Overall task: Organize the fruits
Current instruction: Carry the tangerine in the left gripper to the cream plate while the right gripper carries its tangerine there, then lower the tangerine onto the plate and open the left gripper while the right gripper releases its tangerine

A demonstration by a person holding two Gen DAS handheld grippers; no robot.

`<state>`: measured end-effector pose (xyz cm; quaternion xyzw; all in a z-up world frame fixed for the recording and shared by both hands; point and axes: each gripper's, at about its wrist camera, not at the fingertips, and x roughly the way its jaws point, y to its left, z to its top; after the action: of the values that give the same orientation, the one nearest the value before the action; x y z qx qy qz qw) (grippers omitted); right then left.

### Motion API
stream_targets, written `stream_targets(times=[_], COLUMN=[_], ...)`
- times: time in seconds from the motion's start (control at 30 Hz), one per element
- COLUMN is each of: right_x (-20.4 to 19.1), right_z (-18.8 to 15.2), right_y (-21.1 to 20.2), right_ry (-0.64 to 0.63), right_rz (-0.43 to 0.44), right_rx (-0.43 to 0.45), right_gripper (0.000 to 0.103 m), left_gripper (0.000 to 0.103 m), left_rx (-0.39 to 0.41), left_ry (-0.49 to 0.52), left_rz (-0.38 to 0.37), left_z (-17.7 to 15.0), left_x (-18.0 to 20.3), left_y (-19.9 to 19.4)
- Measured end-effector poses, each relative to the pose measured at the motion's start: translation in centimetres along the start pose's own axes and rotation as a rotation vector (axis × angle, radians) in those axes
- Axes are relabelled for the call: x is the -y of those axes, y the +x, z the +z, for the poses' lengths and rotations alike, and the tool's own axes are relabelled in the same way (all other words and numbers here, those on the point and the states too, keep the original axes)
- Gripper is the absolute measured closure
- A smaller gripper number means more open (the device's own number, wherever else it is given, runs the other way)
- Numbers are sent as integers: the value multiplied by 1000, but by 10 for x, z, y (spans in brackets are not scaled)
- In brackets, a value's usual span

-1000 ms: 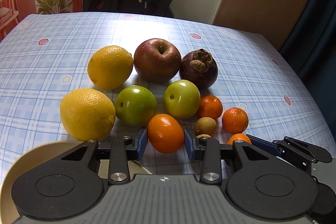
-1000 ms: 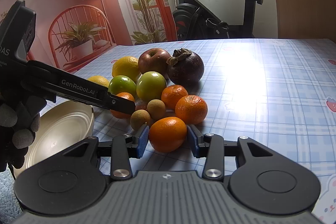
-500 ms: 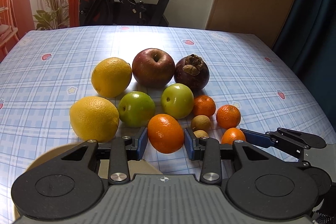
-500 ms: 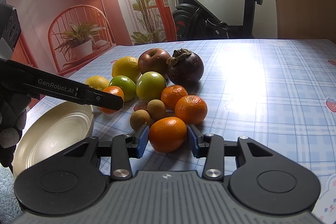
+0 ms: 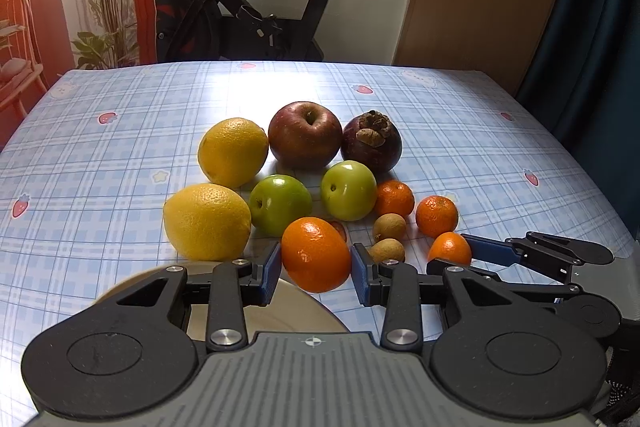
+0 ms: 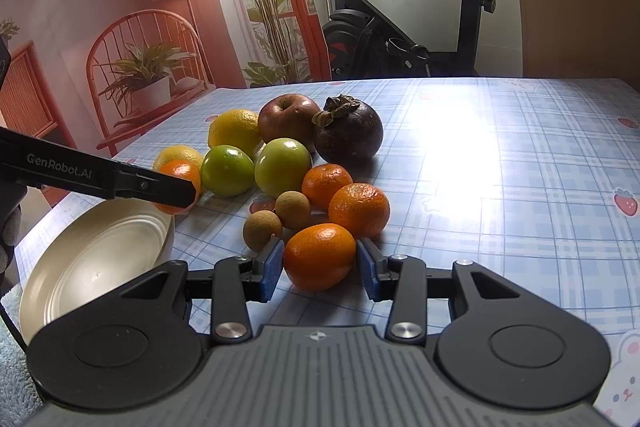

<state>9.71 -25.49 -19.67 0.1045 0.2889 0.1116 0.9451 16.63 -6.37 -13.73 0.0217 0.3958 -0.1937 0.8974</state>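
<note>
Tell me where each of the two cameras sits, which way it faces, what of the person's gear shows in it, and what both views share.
Left wrist: sits behind the left gripper, looking along its fingers across the plaid tablecloth at the fruit pile; its pads hold a mandarin above the cream bowl; the right gripper enters from the right.
Right wrist: sits behind the right gripper, looking over the fruit toward the exercise bike; its pads clasp another mandarin on the table; the left gripper reaches in from the left.
Shared: red apple, mangosteen, both mandarins, bowl.

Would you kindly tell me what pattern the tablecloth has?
The tablecloth is light blue plaid with small strawberry prints, clearest in the left wrist view.
</note>
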Motion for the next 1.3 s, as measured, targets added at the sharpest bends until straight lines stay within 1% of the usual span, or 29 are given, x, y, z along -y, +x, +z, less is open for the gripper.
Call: stream_targets(times=[0.17, 0.27, 0.4, 0.5, 0.63, 0.8, 0.9, 1.0, 1.2, 1.3], right_x=[-8, -16, -28, -38, -59, -89, -105, -114, -123, -121], right_z=[0, 1, 11, 23, 31, 38, 38, 33, 21, 14], right_y=[-3, -4, -6, -5, 6, 27, 37, 41, 40, 32], right_ry=[-44, -71, -92, -101, -143, -213, -254, -292, -324, -327], right_rz=[-19, -14, 17, 54, 99, 160, 189, 215, 225, 221], right_rx=[5, -3, 14, 18, 9, -10, -33, -62, -117, -131], right_gripper=[60, 60, 60, 60, 60, 60, 60, 60, 60, 60], left_gripper=[63, 63, 63, 63, 63, 63, 63, 63, 63, 63], left_rx=[18, 31, 39, 37, 29, 7, -1, -2, -22, -41], left_ry=[-6, -9, -31, -28, -27, -77, -81, -61, -56, -55], left_rz=[1, 5, 16, 34, 59, 85, 85, 76, 71, 51], left_z=[-1, -2, -5, -9, -17, -29, -36, -42, -47, -51], left_x=[-10, -20, -41, -56, -76, -100, -104, -103, -103, -106], left_y=[-14, -25, -38, -48, -60, -66, -68, -70, -70, -71])
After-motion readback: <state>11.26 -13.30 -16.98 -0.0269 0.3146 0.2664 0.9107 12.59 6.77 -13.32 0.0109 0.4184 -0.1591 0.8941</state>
